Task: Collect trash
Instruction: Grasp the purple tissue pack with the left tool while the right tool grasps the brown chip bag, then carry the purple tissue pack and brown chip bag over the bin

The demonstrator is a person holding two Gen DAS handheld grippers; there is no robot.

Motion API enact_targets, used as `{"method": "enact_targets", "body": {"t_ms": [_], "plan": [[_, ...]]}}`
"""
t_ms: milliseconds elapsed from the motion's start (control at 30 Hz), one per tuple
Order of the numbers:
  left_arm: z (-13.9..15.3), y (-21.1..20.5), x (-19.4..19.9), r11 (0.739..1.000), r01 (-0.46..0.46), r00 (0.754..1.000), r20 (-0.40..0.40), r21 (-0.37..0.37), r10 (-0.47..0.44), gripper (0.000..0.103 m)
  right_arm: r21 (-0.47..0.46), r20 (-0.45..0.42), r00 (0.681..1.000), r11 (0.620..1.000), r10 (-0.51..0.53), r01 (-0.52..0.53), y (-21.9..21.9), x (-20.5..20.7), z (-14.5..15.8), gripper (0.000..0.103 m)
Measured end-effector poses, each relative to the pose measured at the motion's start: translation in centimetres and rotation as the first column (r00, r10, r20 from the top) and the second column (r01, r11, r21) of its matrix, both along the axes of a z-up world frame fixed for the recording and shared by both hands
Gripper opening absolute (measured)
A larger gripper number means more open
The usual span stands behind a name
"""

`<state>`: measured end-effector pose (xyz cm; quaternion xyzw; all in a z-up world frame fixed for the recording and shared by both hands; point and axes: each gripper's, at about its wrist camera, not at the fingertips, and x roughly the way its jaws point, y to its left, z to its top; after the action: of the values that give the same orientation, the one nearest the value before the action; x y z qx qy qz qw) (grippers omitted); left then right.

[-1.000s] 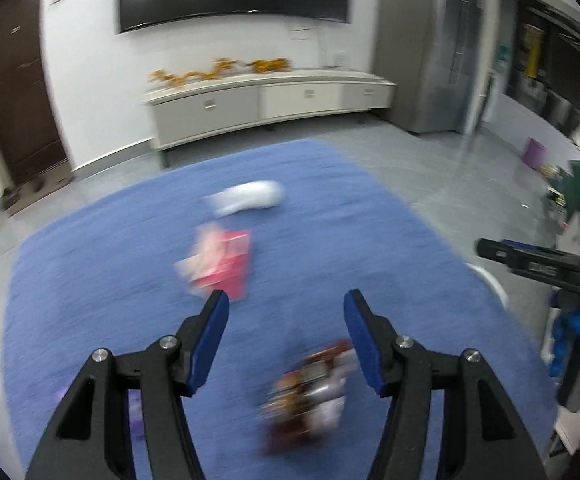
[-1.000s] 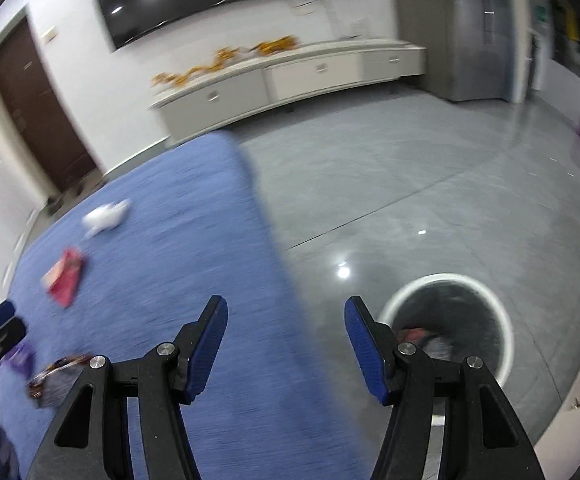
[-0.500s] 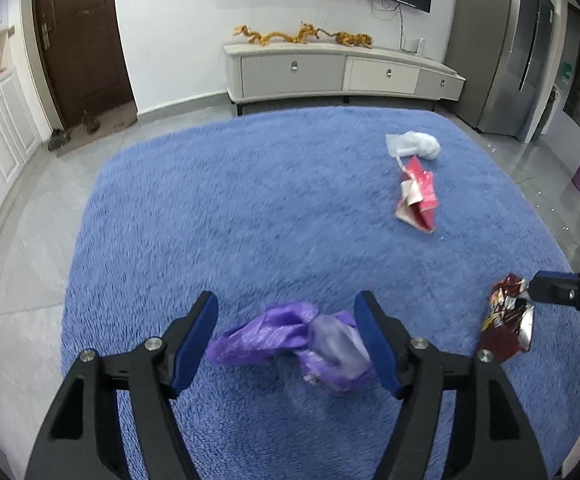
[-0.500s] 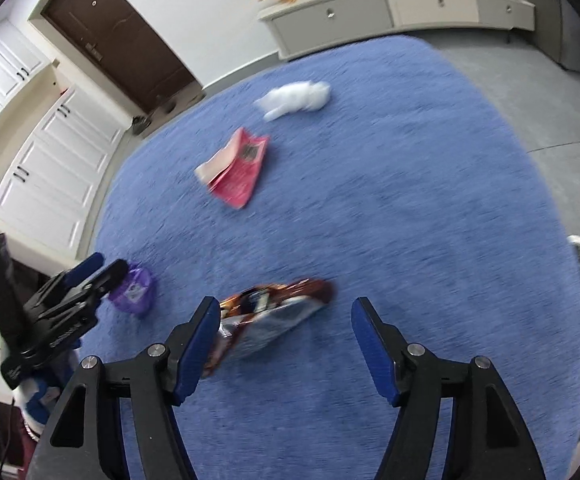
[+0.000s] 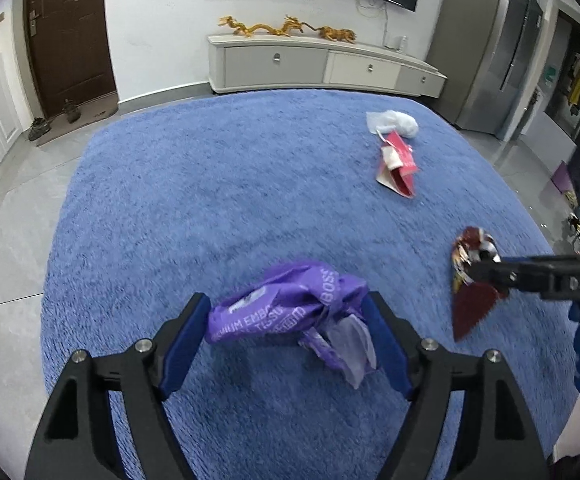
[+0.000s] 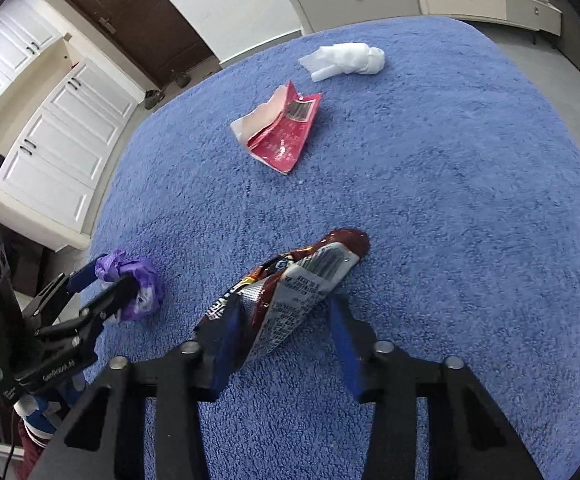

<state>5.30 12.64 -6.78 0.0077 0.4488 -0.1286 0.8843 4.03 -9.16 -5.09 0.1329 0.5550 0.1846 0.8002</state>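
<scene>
Two grippers [image 5: 286, 320] [image 6: 286, 316]; four trash pieces

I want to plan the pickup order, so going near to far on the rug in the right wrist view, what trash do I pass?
Dark red snack wrapper between the right gripper fingers → pink packet → white crumpled bag.

Swung both views off grey floor onto blue rug [image 5: 210, 200] over last second. My left gripper [image 5: 286, 332] went from hovering near dark red wrapper [image 6: 290, 280] to purple tissue pack [image 5: 290, 308]; half a second back blue pads stood apart from pack, now they press both ends. My right gripper [image 6: 286, 320] left floor bin, came over dark red wrapper, jaws narrowed from wide to pinching it. Bin gone from right view.
</scene>
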Motion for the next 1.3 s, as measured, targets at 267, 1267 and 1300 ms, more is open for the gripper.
{"method": "enact_targets", "body": {"t_ms": [267,1267,1300], "plan": [[0.0,-1.7,-0.6,0.994,0.074,0.997,-0.016,-0.076,-0.076,0.032,0.056,0.038,0.999,0.998,0.031,-0.033,-0.5,-0.6,0.1,0.025],[4.7,-19.2,2.0,0.939,0.328,0.945,0.024,-0.101,-0.328,0.028,0.011,0.233,0.895,0.921,-0.381,0.389,-23.5,-2.3,2.9,0.023],[4.8,-20.7,2.2,0.931,0.351,0.936,0.023,-0.101,-0.351,0.028,0.009,0.226,0.883,0.908,-0.410,0.420,-25.0,-2.6,2.5,0.023]]}}
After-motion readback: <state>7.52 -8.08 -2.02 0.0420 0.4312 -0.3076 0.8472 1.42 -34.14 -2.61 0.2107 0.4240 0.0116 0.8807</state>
